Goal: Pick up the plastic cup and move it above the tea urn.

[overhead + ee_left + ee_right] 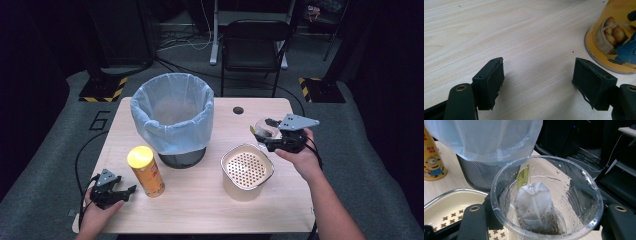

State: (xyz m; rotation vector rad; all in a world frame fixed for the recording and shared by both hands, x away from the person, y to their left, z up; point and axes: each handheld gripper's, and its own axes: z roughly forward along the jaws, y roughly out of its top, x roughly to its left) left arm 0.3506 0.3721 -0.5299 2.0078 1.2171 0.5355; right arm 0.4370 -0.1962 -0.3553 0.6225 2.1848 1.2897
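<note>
My right gripper (269,136) is shut on a clear plastic cup (265,128) and holds it above the table's right side, just past the cream pot. In the right gripper view the cup (579,185) sits upright between the jaws, and a wet tea bag (534,202) with a yellow-green tag (523,177) lies in it. My left gripper (125,192) rests near the table's front left corner. Its jaws stand apart over bare wood (539,80) with nothing between them. A yellow chips can (145,172) stands upright just to its right, and its base (614,37) is close to one jaw.
A mesh waste bin lined with a blue bag (172,117) stands at the table's middle back. A cream pot with a perforated insert (247,172) sits front right, below the cup. A black chair (252,45) and cables lie beyond the table.
</note>
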